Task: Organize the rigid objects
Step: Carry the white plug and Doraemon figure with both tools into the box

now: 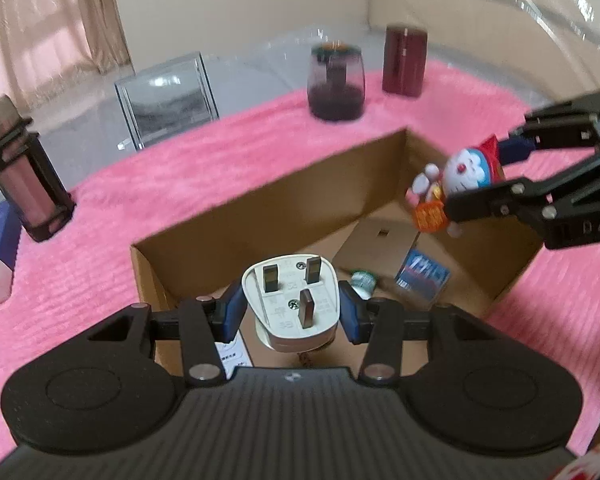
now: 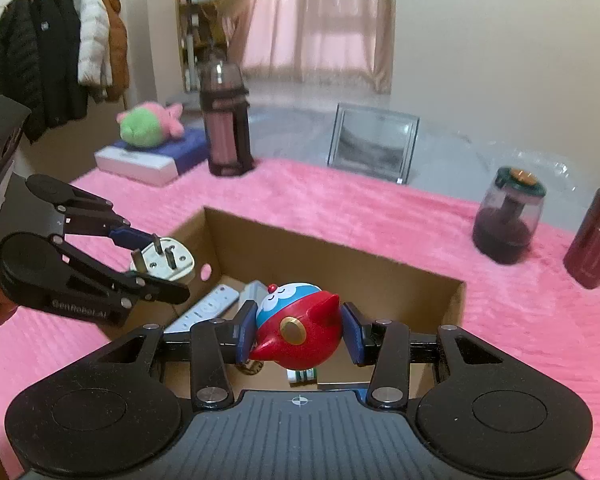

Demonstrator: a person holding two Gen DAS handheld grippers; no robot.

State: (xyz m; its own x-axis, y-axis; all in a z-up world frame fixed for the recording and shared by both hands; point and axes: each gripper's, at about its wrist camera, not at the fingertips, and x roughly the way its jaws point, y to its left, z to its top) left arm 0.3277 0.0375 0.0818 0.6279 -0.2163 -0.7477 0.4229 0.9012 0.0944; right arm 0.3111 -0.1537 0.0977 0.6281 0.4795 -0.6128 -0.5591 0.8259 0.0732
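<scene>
Clamping a white three-pin plug (image 1: 290, 304) between its blue pads, the left gripper (image 1: 291, 307) hangs over the near-left part of an open cardboard box (image 1: 260, 200), the plug's prongs pointing up and away from the camera. Ahead of it and to its right, the right gripper (image 1: 496, 172) holds a blue-and-white cat figurine (image 1: 466, 172) above the box's right side, well apart from the plug.

From the right wrist, the right gripper (image 2: 298, 330) has its jaws narrowed onto the figurine (image 2: 296, 330), whose red back faces the camera; both pads press its sides. Below and ahead of it lies the box interior (image 2: 340, 272). To its left, the left gripper (image 2: 156, 256) carries the plug (image 2: 166, 262) over the box's left wall.

Inside the box, beneath the grippers, lie a white remote (image 2: 204, 310), a small blue packet (image 1: 420, 276) and a small green-and-white item (image 1: 362, 280), too blurred to name.

Beyond the box, on the pink fuzzy cloth (image 1: 100, 240), stand a dark glass jar (image 1: 336, 82), a maroon cylinder (image 1: 405, 60) and a tall bottle in a black frame (image 1: 24, 176).
</scene>
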